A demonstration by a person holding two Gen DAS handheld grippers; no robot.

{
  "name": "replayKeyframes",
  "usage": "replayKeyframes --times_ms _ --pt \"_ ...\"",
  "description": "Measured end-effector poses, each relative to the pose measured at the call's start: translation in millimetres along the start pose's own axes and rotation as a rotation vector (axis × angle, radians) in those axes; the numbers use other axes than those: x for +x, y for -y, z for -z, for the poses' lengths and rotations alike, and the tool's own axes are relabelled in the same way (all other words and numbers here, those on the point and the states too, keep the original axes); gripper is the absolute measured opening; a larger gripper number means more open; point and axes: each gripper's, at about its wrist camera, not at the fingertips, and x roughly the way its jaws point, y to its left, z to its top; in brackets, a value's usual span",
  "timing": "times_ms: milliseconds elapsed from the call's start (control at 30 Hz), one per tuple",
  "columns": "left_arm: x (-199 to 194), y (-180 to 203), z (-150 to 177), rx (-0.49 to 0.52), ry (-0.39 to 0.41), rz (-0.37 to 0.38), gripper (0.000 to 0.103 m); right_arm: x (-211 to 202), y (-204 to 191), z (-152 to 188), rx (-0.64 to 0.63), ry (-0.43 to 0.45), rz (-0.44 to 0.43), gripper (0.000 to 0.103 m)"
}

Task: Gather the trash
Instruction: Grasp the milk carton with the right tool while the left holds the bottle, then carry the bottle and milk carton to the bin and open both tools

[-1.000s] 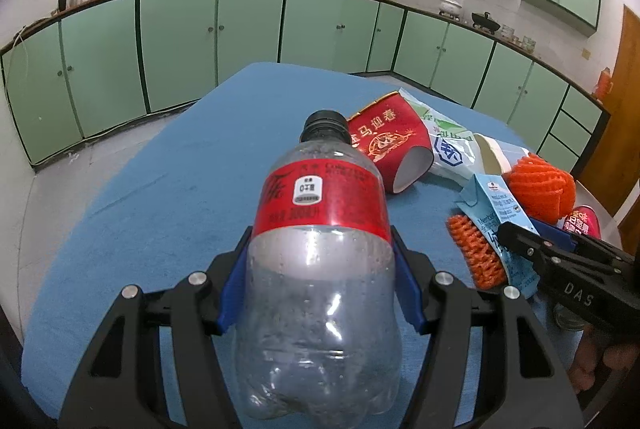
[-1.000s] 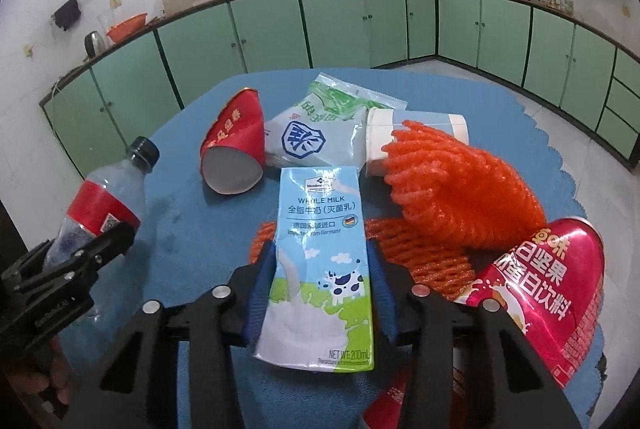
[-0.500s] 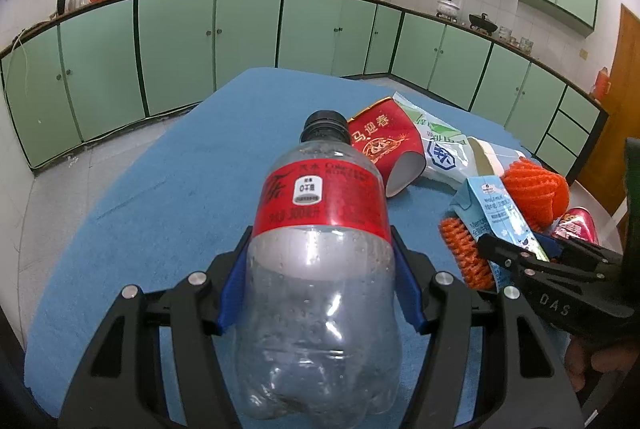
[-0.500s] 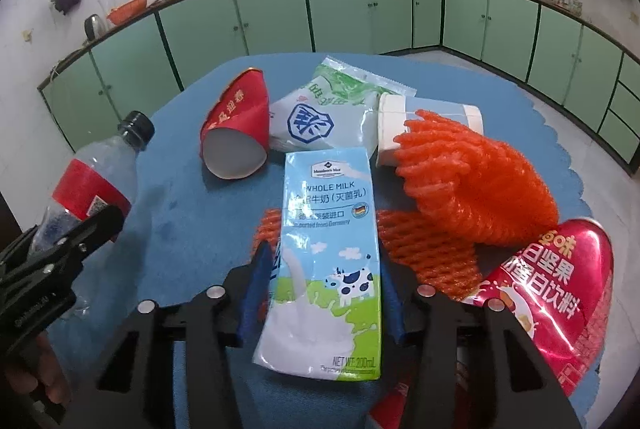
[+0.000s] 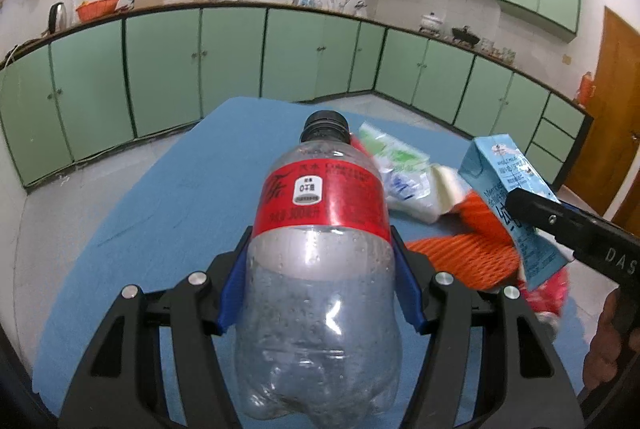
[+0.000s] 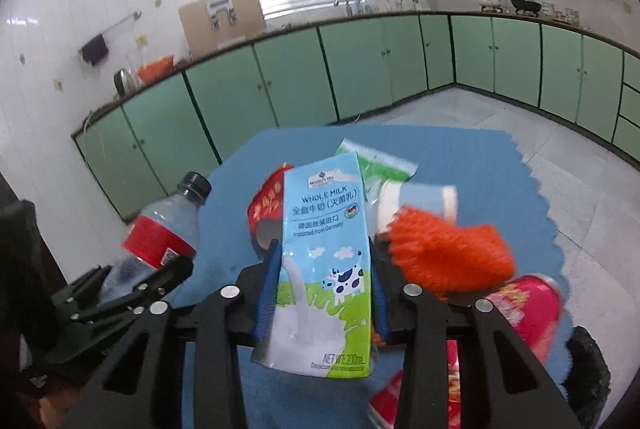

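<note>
1. My left gripper (image 5: 320,281) was clamped on the plastic bottle (image 5: 320,269) — blue pads pressed into both sides just below its red label, black cap pointing away from me toward the far cabinets (image 5: 160,69).
2. My right gripper (image 6: 322,293) gripped the milk carton (image 6: 326,261) by its lower half, the printed face turned toward the camera and the carton held up above the blue table (image 6: 460,157).
3. In the right wrist view the bottle (image 6: 160,233) sat off to the left in the other gripper.
4. On the table beyond the carton lay more trash — a red paper cup (image 6: 266,209) on its side, a green-and-white bag (image 6: 372,165), an orange foam net (image 6: 448,253) to the right, and a red pouch (image 6: 524,305) near the right edge.
5. From the left wrist view the carton (image 5: 516,205) appeared at far right, above the orange net (image 5: 464,257).
</note>
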Motion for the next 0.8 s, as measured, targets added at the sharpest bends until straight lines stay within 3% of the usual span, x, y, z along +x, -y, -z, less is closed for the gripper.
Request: replayKeyframes --times_ms 367,800 --pt "-13 98 -12 0.099 0.049 0.225 0.06 -89 54 0 0.053 0.114 0.1 0.036" --pt "-4 244 31 0.248 -0.014 0.547 0.06 -189 174 66 0.249 0.141 0.423 0.036"
